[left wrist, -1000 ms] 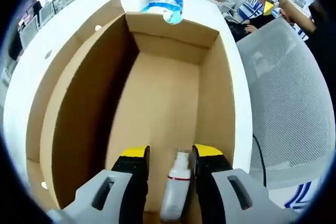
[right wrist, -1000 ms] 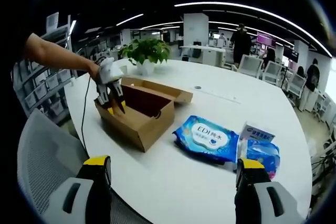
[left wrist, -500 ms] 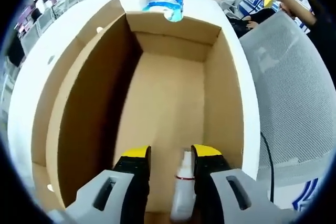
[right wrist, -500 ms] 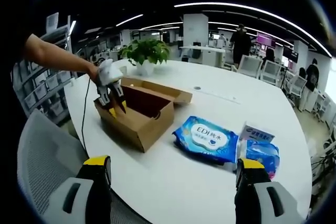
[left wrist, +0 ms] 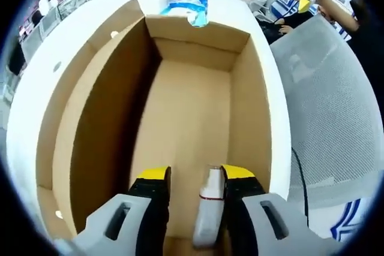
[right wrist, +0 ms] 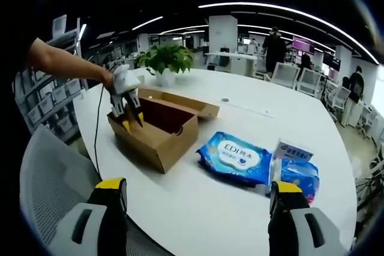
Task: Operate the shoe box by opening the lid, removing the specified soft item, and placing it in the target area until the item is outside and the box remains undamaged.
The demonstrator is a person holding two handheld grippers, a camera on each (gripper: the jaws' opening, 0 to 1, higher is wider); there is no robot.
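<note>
The brown cardboard shoe box (left wrist: 96, 118) stands open on the white table, its lid flap folded back (right wrist: 180, 101). My left gripper (left wrist: 195, 181) reaches down into the near end of the box. Its jaws are open. A small white bottle (left wrist: 207, 214) with a red band lies between them, against the right jaw, with a gap to the left jaw. In the right gripper view a person's hand holds the left gripper (right wrist: 127, 121) over the end of the shoe box (right wrist: 159, 142). My right gripper (right wrist: 198, 208) hovers open above the table's near edge, holding nothing.
A blue wet-wipe pack (right wrist: 237, 159) lies right of the box, with a small white carton (right wrist: 292, 150) and another blue pack (right wrist: 300, 175) beyond it. A potted plant (right wrist: 165, 61) stands behind the box. A grey mesh chair (left wrist: 324, 106) is beside the table.
My left gripper has risen slightly at the box's near end, the bottle staying against its right jaw. The right gripper has not moved.
</note>
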